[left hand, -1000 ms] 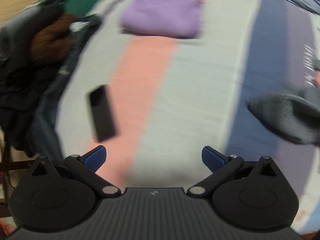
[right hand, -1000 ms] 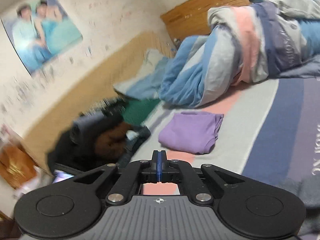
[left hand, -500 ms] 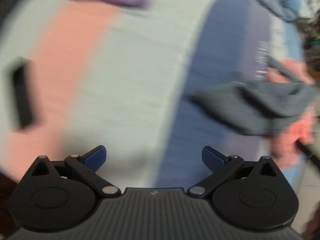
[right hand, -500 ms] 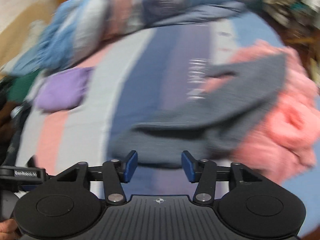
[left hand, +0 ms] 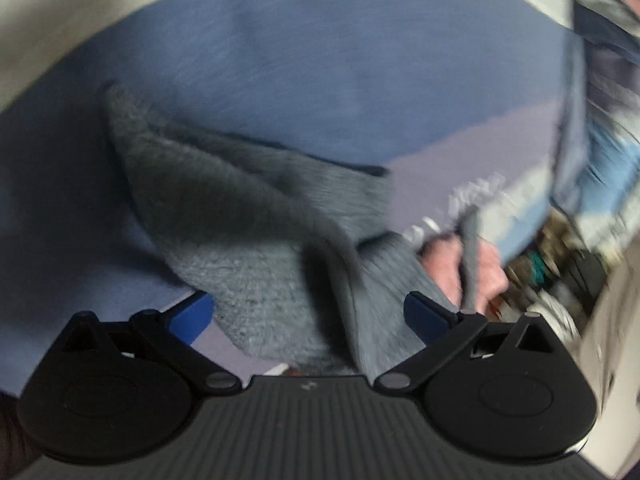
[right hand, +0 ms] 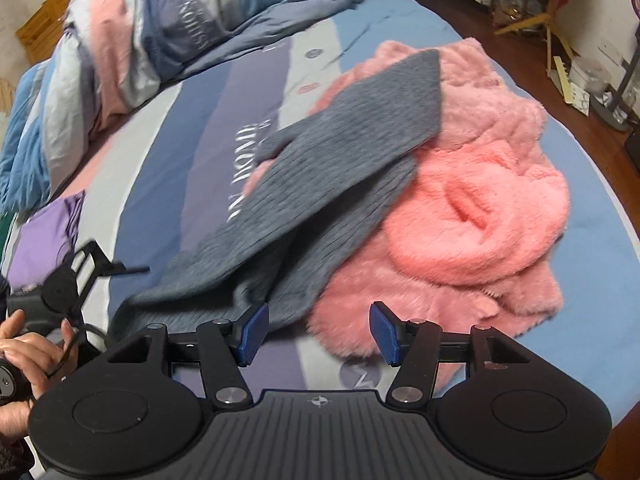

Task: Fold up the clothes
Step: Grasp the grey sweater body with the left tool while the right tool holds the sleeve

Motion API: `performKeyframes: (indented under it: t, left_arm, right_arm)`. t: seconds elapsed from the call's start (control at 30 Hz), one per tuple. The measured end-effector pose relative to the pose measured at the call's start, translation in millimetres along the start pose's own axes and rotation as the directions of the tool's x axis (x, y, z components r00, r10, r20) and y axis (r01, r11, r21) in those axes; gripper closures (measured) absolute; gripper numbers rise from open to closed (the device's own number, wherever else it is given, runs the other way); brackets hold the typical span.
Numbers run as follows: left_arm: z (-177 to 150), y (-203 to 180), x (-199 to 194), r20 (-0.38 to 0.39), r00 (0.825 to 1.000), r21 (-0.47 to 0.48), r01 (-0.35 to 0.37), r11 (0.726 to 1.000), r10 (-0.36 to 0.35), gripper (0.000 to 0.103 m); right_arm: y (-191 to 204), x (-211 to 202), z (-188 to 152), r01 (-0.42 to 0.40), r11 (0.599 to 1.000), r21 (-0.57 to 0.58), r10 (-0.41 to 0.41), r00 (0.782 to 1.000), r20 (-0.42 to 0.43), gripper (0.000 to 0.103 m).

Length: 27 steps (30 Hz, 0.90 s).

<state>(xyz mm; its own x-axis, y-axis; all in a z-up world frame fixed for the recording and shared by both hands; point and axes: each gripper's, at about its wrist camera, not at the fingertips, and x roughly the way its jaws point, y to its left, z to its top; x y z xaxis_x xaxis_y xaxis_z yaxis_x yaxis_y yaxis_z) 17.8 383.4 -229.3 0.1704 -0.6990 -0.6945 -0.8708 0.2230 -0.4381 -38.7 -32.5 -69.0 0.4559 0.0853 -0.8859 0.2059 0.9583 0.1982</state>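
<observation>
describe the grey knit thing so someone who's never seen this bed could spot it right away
On the striped bedsheet, find the fluffy pink fleece garment heaped near the right side. The grey ribbed knit garment drapes off it toward the left; it is flat, dull and ribbed, not furry.

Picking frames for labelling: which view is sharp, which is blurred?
Left wrist view: motion-smeared, the grey knitted garment soft, the right edge streaked. Right wrist view: mostly sharp, the fluffy pink garment crisp, only the grey knit's near end slightly smeared; fisheye bends the striped bedsheet.
</observation>
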Motion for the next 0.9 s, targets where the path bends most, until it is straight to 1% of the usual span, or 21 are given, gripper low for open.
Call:
performKeyframes:
  t: [0.07, 0.1, 0.13, 0.17, 0.2, 0.23, 0.3, 0.37, 0.4, 0.43, 0.5, 0.53, 0.6, 0.67, 0.73, 0.77, 0.8, 0.87, 0.9]
  left_arm:
    - [-3, -1, 4, 0.026, 0.998, -0.028, -0.051, 0.998, 0.051, 0.011]
    - [-3, -2, 4, 0.042, 0.995, -0.038, -0.091, 0.995, 0.093, 0.024]
    - [-3, -4, 3, 0.057, 0.989, -0.049, -0.136, 0.990, 0.138, 0.042]
    - [-4, -3, 1, 0.073, 0.982, -0.063, -0.168, 0.984, 0.173, 0.051]
    - [-8, 0, -3, 0.087, 0.979, -0.076, -0.179, 0.981, 0.185, 0.063]
    - [-13, 2, -7, 0.103, 0.977, -0.082, -0.177, 0.981, 0.185, 0.069]
    - [-24, 7, -16, 0.139, 0.972, -0.076, -0.180, 0.981, 0.189, 0.075]
    - [-37, 11, -24, 0.172, 0.962, -0.050, -0.207, 0.977, 0.213, 0.078]
    - [-42, 13, -26, 0.182, 0.958, -0.038, -0.218, 0.975, 0.222, 0.080]
    - [-46, 15, -28, 0.188, 0.955, -0.031, -0.227, 0.973, 0.228, 0.082]
    - [-53, 21, -33, 0.189, 0.956, -0.034, -0.223, 0.974, 0.226, 0.083]
    - [-56, 24, -37, 0.190, 0.957, -0.034, -0.214, 0.976, 0.217, 0.084]
    - [-60, 27, -44, 0.193, 0.962, -0.016, -0.192, 0.981, 0.191, 0.084]
    - [-61, 31, -50, 0.198, 0.964, -0.013, -0.181, 0.983, 0.179, 0.084]
    - [-59, 35, -54, 0.201, 0.964, -0.025, -0.173, 0.985, 0.175, 0.084]
    - [-58, 38, -54, 0.200, 0.965, -0.032, -0.169, 0.985, 0.172, 0.084]
    - [-58, 39, -53, 0.199, 0.965, -0.035, -0.167, 0.985, 0.170, 0.085]
    - [-61, 40, -51, 0.204, 0.964, -0.032, -0.165, 0.986, 0.168, 0.086]
    - [-63, 40, -51, 0.209, 0.964, -0.031, -0.162, 0.986, 0.165, 0.086]
  right_arm:
    - [-7, 7, 7, -0.003, 1.000, 0.006, 0.003, 1.000, 0.002, 0.047]
    - [-9, 9, 9, -0.007, 1.000, 0.008, 0.007, 1.000, 0.002, 0.047]
    - [-10, 12, 12, -0.012, 1.000, 0.010, 0.012, 1.000, 0.001, 0.047]
    - [-11, 14, 15, -0.018, 1.000, 0.012, 0.018, 1.000, -0.001, 0.047]
    - [-11, 16, 17, -0.024, 1.000, 0.013, 0.024, 1.000, -0.003, 0.047]
    - [-11, 19, 19, -0.031, 0.999, 0.012, 0.032, 0.999, -0.006, 0.047]
    - [-10, 21, 23, -0.040, 0.999, 0.013, 0.040, 0.999, -0.006, 0.047]
    - [-10, 24, 29, -0.046, 0.999, 0.018, 0.046, 0.999, -0.003, 0.046]
    - [-11, 26, 32, -0.048, 0.999, 0.025, 0.048, 0.999, 0.002, 0.041]
    - [-13, 30, 36, -0.049, 0.998, 0.043, 0.049, 0.999, 0.004, 0.034]
    - [-17, 37, 43, -0.052, 0.995, 0.080, 0.051, 0.999, 0.008, 0.026]
    - [-22, 42, 46, -0.070, 0.991, 0.111, 0.070, 0.998, 0.002, 0.024]
    - [-30, 60, 49, -0.130, 0.972, 0.196, 0.140, 0.990, -0.035, 0.024]
    - [-39, 79, 52, -0.184, 0.941, 0.282, 0.211, 0.975, -0.066, 0.024]
    - [-42, 104, 54, -0.194, 0.909, 0.370, 0.248, 0.963, -0.106, 0.024]
    - [-41, 115, 57, -0.200, 0.900, 0.387, 0.262, 0.958, -0.116, 0.025]
    - [-38, 123, 58, -0.212, 0.895, 0.391, 0.275, 0.955, -0.111, 0.030]
    - [-35, 130, 61, -0.262, 0.877, 0.403, 0.312, 0.948, -0.063, 0.054]
    - [-35, 131, 61, -0.279, 0.859, 0.430, 0.327, 0.944, -0.041, 0.090]
